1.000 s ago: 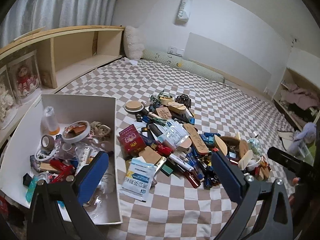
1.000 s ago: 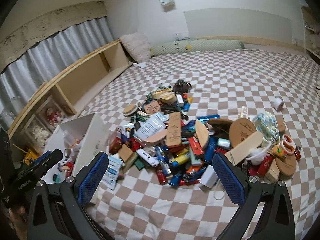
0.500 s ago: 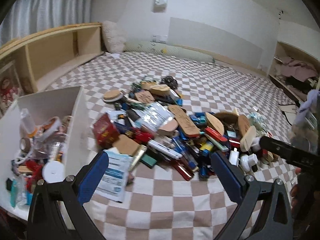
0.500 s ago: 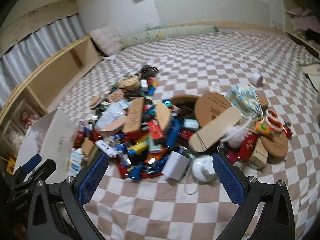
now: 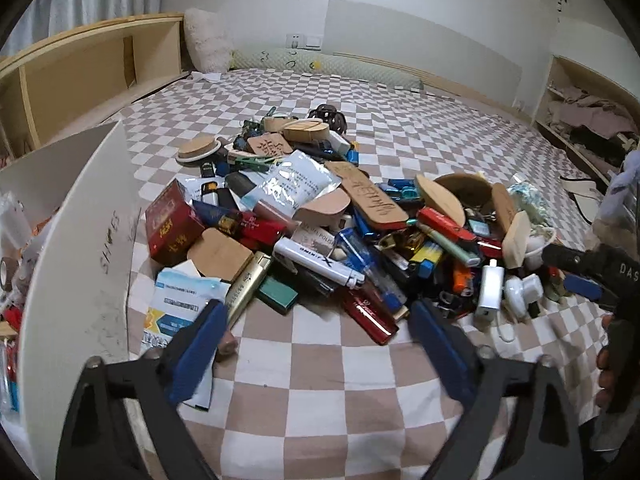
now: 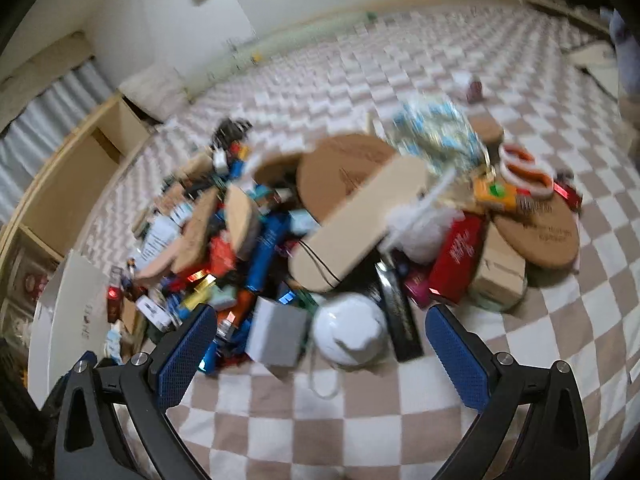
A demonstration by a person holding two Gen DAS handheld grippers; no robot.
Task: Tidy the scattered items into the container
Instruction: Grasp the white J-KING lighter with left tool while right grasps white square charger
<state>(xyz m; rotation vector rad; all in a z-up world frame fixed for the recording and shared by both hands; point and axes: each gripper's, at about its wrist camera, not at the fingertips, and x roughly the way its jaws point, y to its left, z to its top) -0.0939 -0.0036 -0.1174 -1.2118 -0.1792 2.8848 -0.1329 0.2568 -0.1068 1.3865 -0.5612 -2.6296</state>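
Note:
A big pile of small items (image 5: 332,216) lies on the checkered bed: lighters, red boxes, wooden pieces, packets. The white container (image 5: 80,248) stands at the pile's left, with several items in it. My left gripper (image 5: 316,344) is open and empty, low over the cloth just in front of a red lighter (image 5: 370,316). My right gripper (image 6: 320,344) is open and empty, close in front of a white round object (image 6: 350,334) and a grey box (image 6: 276,336) at the pile's near edge. The right gripper also shows in the left wrist view (image 5: 588,276).
A wooden shelf (image 5: 80,76) runs along the left side of the bed. A pillow (image 5: 208,46) lies at the far end. A second shelf with clothes (image 5: 588,120) stands at the right. A small roll (image 6: 474,86) lies apart beyond the pile.
Both grippers have moved forward and down toward the pile. The left one has swung right, away from the container. The right wrist view is blurred from motion.

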